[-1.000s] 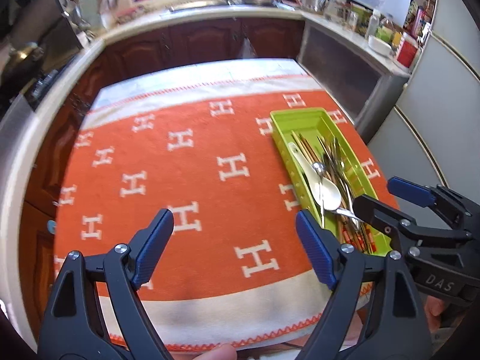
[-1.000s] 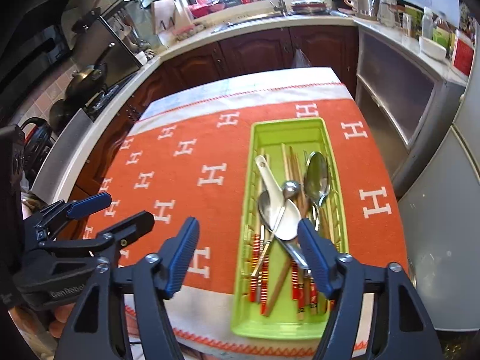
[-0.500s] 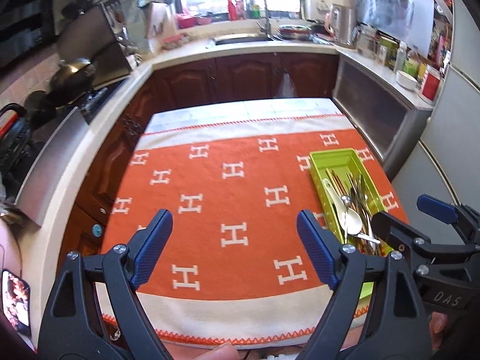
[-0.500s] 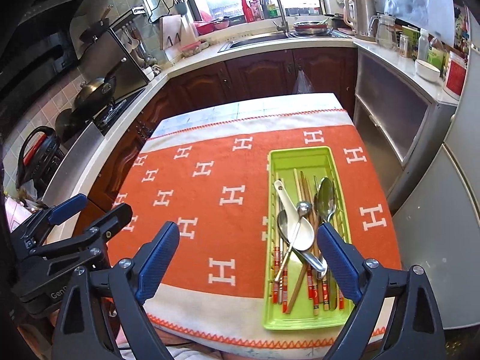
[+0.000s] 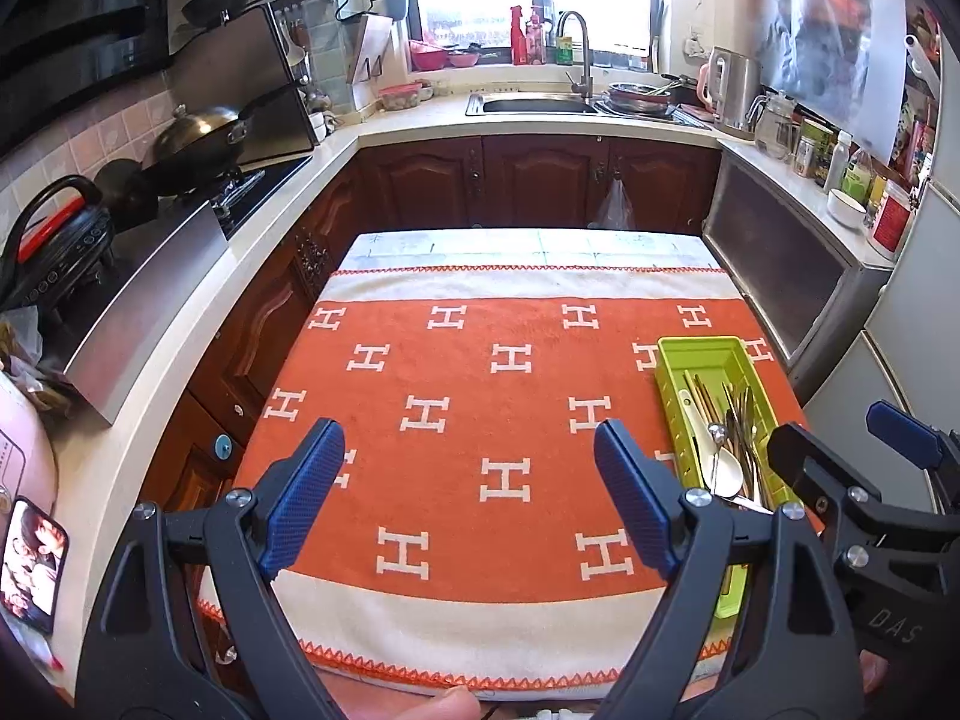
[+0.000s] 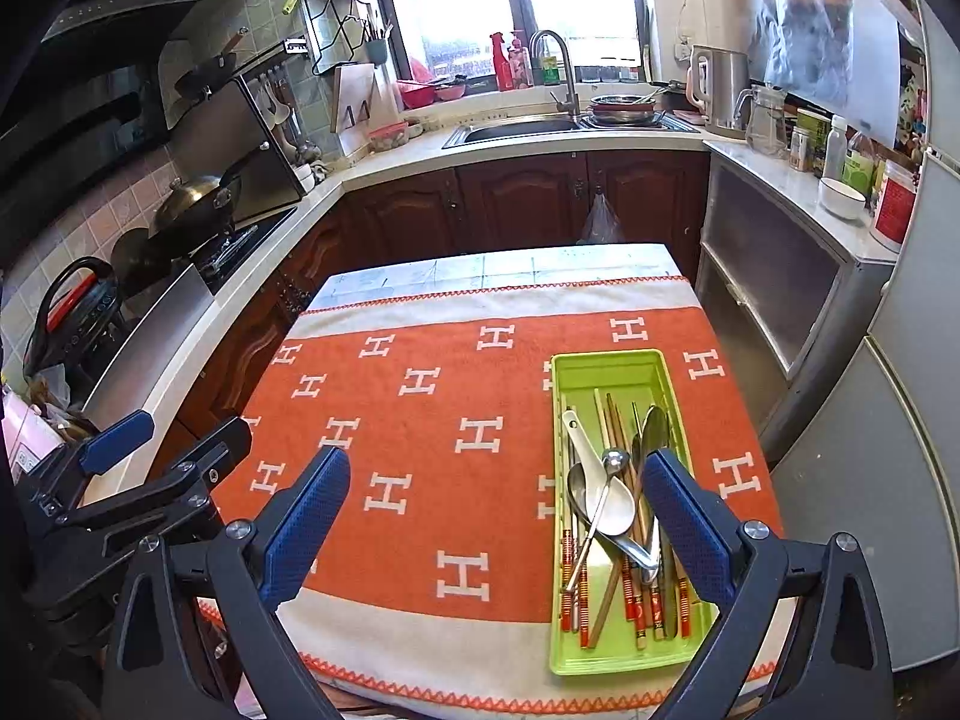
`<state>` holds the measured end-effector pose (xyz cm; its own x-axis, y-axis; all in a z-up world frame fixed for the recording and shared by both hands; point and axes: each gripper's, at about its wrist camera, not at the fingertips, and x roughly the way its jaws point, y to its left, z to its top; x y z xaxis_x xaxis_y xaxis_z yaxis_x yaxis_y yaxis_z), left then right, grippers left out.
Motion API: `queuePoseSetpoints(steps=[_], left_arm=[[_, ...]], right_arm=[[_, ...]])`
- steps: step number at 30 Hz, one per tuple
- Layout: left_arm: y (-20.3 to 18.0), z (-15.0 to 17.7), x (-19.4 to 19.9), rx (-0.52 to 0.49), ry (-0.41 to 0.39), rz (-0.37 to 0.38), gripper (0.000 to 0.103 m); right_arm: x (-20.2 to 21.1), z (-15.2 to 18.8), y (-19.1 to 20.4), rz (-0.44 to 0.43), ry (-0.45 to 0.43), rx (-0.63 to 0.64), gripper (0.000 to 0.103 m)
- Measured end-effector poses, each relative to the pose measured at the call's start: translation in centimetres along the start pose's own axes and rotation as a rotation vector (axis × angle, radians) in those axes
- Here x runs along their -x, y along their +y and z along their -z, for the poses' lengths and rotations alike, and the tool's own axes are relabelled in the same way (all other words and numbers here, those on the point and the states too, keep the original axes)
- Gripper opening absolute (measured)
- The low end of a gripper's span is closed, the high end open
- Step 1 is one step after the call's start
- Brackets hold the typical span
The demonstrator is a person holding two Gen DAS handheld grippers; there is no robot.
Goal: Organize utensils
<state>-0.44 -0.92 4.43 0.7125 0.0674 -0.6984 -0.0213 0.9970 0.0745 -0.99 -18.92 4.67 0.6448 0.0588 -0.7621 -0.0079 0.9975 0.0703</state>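
The sorting looks almost finished, as far as I can judge: all utensils (image 6: 606, 510) lie together inside the green tray (image 6: 606, 363), and nothing loose is seen on the orange towel (image 6: 420, 450) that covers the worktop. The tray stands at the lower right of the frame. Inside are metal spoons, one white spoon and chopsticks with red ends, overlapping one another. Left tongs (image 5: 468, 498) and right tongs (image 6: 495, 516) are both released and carry nothing.
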Motion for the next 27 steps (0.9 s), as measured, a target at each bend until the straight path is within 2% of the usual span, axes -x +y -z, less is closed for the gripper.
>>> queuePoseSetpoints(steps=[27], left_arm=[[0.6,-0.4,-1.7,0.031,0.031,0.015,0.084]], right_arm=[[-1.0,-0.8,0.5,0.002,0.007,0.021,0.099]])
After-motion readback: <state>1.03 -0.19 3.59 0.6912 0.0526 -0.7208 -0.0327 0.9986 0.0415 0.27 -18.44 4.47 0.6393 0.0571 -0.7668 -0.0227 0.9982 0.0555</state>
